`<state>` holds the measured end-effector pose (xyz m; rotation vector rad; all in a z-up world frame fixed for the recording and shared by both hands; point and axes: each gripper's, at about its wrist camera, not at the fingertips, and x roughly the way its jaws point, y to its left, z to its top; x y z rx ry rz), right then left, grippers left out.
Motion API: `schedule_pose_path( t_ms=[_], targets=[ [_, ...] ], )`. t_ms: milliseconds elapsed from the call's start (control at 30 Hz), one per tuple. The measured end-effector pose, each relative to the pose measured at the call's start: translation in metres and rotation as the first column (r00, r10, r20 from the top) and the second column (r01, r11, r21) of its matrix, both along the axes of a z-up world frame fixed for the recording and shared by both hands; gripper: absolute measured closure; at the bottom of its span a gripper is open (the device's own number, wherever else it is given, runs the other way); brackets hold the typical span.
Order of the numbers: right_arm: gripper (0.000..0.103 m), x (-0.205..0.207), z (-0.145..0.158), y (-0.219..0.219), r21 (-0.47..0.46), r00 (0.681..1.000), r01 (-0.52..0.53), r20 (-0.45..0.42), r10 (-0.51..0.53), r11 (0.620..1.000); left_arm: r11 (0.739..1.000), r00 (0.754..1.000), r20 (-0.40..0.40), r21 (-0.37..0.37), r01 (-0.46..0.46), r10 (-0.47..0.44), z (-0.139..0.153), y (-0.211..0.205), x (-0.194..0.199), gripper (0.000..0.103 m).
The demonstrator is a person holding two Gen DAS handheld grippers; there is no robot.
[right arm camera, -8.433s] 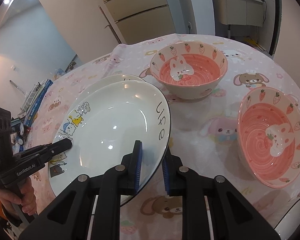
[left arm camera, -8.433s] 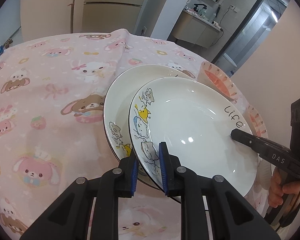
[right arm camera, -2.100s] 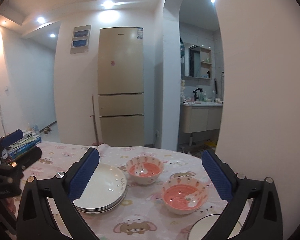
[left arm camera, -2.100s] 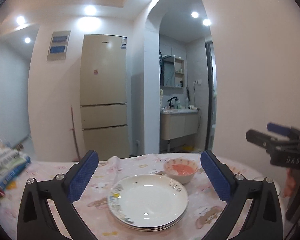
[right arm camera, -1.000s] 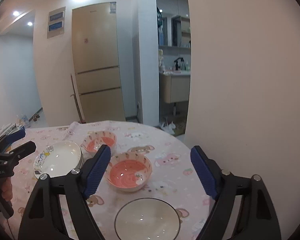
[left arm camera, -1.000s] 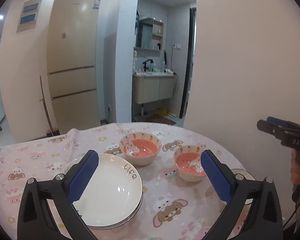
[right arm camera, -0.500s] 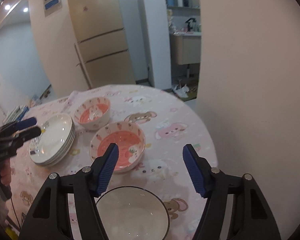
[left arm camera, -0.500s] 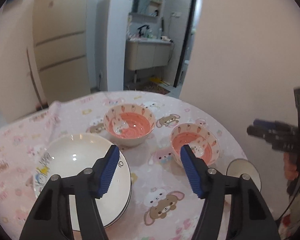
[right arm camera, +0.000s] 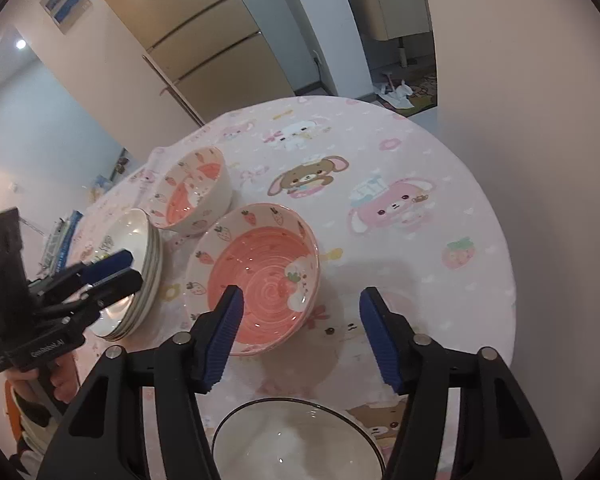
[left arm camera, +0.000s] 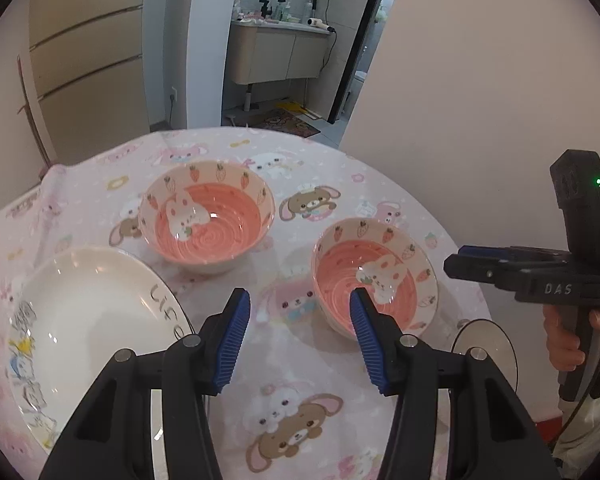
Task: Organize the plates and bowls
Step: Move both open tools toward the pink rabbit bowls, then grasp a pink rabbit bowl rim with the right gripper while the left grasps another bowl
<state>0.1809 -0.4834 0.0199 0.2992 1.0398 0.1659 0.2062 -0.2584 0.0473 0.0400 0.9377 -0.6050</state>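
Left gripper [left arm camera: 298,334]: fingers apart, closing, nothing between, above tabletop [left arm camera: 332,364] between plate stack [left arm camera: 88,320] and near pink bowl [left arm camera: 374,276]. Right gripper [right arm camera: 300,334]: fingers apart, closing, empty, over same bowl's near rim. Far pink bowl [left arm camera: 208,216] behind. White bowl [right arm camera: 296,440] at near tabletop edge.

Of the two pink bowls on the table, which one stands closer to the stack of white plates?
The farther pink bowl, almost beside the stack of white plates. The other pink bowl sits nearer the cameras, close to the plain white bowl.
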Motion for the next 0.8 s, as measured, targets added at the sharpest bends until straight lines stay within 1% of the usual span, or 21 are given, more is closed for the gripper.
schedule_pose_path(
  t_ms=[67,167,200,233,300,367,400,467,500,567,633,767,800],
  targets=[
    [0.047,0.005,0.01,0.005,-0.008,1.0,-0.018,0.026,0.018,1.0,1.0,1.0,0.018,0.002,-0.018,0.018,0.009,0.012,0.006,0.048],
    [0.047,0.02,0.028,0.015,-0.019,0.996,-0.054,0.063,0.055,0.998,0.998,0.997,0.036,0.023,-0.064,0.063,0.022,0.038,0.027,0.048],
    [0.047,0.029,0.032,0.02,-0.021,0.995,-0.067,0.069,0.068,0.998,0.997,0.997,0.031,0.029,-0.077,0.076,0.024,0.045,0.033,0.047],
    [0.047,0.039,0.034,0.026,-0.022,0.995,-0.073,0.067,0.074,0.997,0.995,0.995,0.022,0.037,-0.097,0.096,0.026,0.053,0.042,0.043],
    [0.047,0.06,0.035,0.041,-0.008,0.995,-0.086,0.051,0.087,0.996,0.989,0.989,0.013,0.032,-0.147,0.147,0.027,0.069,0.06,0.04],
    [0.047,0.082,0.031,0.059,0.008,0.993,-0.116,0.02,0.115,0.993,0.982,0.982,0.005,0.028,-0.189,0.189,0.023,0.081,0.077,0.04],
    [0.047,0.091,0.028,0.067,0.004,0.992,-0.128,0.006,0.128,0.992,0.98,0.981,-0.008,0.033,-0.195,0.195,0.019,0.085,0.086,0.04],
    [0.051,0.107,0.021,0.084,-0.035,0.989,-0.147,-0.011,0.147,0.989,0.979,0.979,-0.046,0.04,-0.198,0.2,0.006,0.088,0.1,0.04],
    [0.052,0.114,0.017,0.091,-0.057,0.989,-0.149,-0.018,0.148,0.987,0.98,0.977,-0.074,0.036,-0.198,0.2,-0.001,0.089,0.108,0.04],
    [0.052,0.123,0.008,0.102,-0.073,0.986,-0.162,-0.046,0.159,0.984,0.98,0.975,-0.102,0.039,-0.194,0.197,-0.012,0.089,0.115,0.04],
    [0.055,0.13,-0.002,0.109,-0.067,0.981,-0.183,-0.079,0.178,0.981,0.981,0.976,-0.108,0.038,-0.188,0.191,-0.018,0.089,0.121,0.04],
    [0.056,0.142,-0.014,0.114,-0.066,0.98,-0.175,-0.105,0.167,0.982,0.986,0.976,-0.134,0.016,-0.168,0.169,-0.027,0.086,0.135,0.041],
    [0.056,0.146,-0.018,0.114,-0.068,0.98,-0.169,-0.115,0.161,0.983,0.988,0.977,-0.144,0.017,-0.156,0.157,-0.029,0.083,0.139,0.044]
  ],
)
